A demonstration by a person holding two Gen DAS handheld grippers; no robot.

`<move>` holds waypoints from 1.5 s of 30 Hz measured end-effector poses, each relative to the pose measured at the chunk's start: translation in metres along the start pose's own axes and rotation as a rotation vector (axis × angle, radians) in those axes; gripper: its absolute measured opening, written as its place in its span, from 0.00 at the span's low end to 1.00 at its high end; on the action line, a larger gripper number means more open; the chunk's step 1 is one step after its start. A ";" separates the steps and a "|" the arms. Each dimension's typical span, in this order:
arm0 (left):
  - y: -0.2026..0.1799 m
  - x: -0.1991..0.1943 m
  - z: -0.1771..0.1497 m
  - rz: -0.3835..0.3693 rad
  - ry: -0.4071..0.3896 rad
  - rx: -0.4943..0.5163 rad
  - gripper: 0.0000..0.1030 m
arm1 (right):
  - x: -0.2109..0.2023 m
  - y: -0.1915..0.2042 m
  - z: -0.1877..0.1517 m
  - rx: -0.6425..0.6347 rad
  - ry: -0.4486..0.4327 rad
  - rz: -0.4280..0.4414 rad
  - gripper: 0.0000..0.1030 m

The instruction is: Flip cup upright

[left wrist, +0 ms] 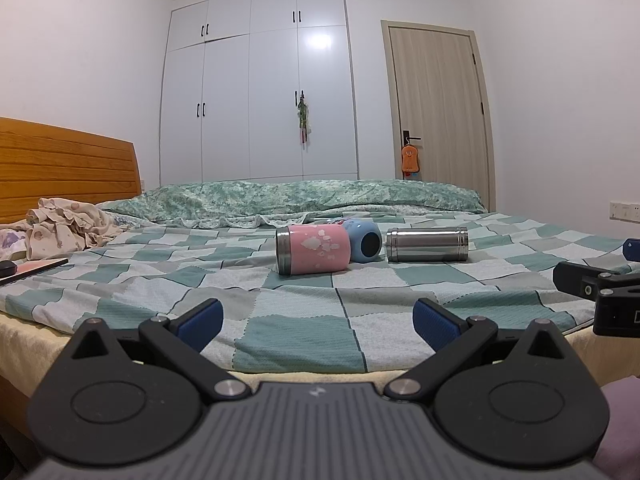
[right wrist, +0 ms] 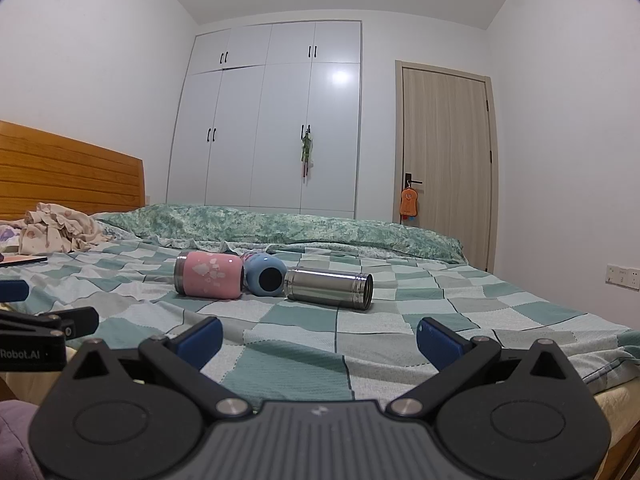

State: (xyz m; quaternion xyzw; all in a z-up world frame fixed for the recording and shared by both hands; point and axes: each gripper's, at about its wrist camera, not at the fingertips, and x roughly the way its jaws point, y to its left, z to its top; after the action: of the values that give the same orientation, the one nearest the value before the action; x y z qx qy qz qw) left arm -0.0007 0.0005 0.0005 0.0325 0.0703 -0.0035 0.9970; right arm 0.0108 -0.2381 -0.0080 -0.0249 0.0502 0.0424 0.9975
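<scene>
Three cups lie on their sides in a row on the checked bedspread point(left wrist: 304, 320): a pink cup point(left wrist: 314, 249) on the left, a blue cup point(left wrist: 365, 241) in the middle and a steel cup point(left wrist: 427, 244) on the right. They also show in the right wrist view as the pink cup point(right wrist: 210, 281), blue cup point(right wrist: 265, 274) and steel cup point(right wrist: 329, 288). My left gripper point(left wrist: 318, 320) is open and empty at the bed's near edge. My right gripper point(right wrist: 319, 338) is open and empty beside it, well short of the cups.
A wooden headboard point(left wrist: 64, 168) and crumpled clothes point(left wrist: 68, 232) are at the left. A folded green quilt point(left wrist: 320, 198) lies behind the cups. A white wardrobe point(left wrist: 260, 92) and a door point(left wrist: 438, 108) are beyond the bed. The right gripper's body shows at the left view's right edge point(left wrist: 600, 296).
</scene>
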 end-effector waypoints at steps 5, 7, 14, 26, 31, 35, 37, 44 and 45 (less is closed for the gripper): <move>-0.001 0.002 -0.001 0.000 -0.001 0.000 1.00 | 0.000 0.000 0.000 0.001 -0.001 0.000 1.00; 0.000 0.002 -0.001 0.000 -0.002 0.000 1.00 | 0.000 0.000 -0.001 0.000 0.000 0.000 1.00; 0.000 0.002 0.000 -0.001 -0.003 -0.002 1.00 | 0.000 0.000 0.001 -0.001 -0.001 0.000 1.00; 0.000 0.000 0.000 -0.002 -0.003 -0.003 1.00 | 0.000 0.001 0.001 0.000 -0.003 0.000 1.00; 0.000 0.000 0.000 -0.002 -0.003 -0.004 1.00 | 0.001 0.000 0.001 -0.001 -0.004 0.000 1.00; 0.000 0.000 0.000 -0.001 -0.004 -0.003 1.00 | -0.001 0.002 0.001 -0.001 -0.004 0.000 1.00; 0.000 0.000 0.000 -0.002 -0.004 -0.004 1.00 | -0.001 0.002 0.001 -0.001 -0.004 0.000 1.00; 0.000 0.000 0.000 -0.002 -0.004 -0.004 1.00 | -0.002 0.002 0.001 0.000 -0.004 0.000 1.00; 0.000 0.000 0.000 -0.001 -0.005 -0.004 1.00 | -0.002 0.003 0.001 0.001 -0.004 0.000 1.00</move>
State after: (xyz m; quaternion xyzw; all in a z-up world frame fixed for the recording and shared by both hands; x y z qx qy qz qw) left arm -0.0010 0.0003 0.0005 0.0303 0.0679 -0.0042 0.9972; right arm 0.0090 -0.2354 -0.0066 -0.0245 0.0484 0.0423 0.9976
